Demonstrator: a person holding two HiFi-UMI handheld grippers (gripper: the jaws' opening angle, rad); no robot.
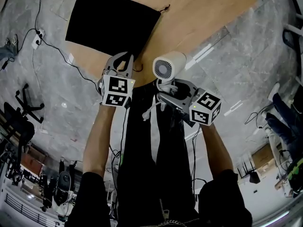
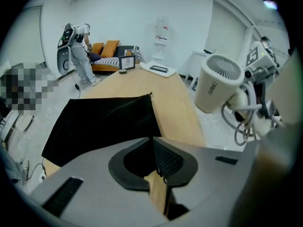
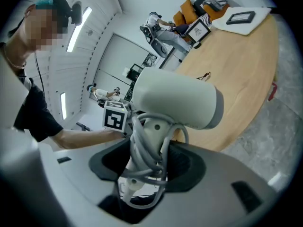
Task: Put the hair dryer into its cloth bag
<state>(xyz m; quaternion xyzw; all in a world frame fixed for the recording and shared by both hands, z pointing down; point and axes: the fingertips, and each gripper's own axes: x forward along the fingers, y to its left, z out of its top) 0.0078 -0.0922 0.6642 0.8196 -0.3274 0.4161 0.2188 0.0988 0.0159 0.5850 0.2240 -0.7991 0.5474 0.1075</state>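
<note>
A black cloth bag (image 1: 109, 22) lies flat on the wooden table (image 1: 199, 13), its drawstring end toward the right. My left gripper (image 1: 127, 60) reaches down to the bag's near edge. In the left gripper view its jaws (image 2: 152, 141) stand almost together, pinching the black bag (image 2: 104, 122) at its near corner. My right gripper (image 1: 165, 92) is shut on the handle of a white hair dryer (image 1: 168, 66), whose grey cord is wound round the handle. The dryer (image 3: 175, 98) is held in the air just right of the left gripper, off the table's edge, its barrel across the jaws (image 3: 149, 160).
A white tray with a dark flat item (image 2: 158, 69) and a small picture frame (image 2: 127, 63) stand at the table's far end. On the grey floor lie a power strip (image 1: 37, 40) with cables and an office chair (image 1: 23, 108). A person stands far back (image 2: 78, 51).
</note>
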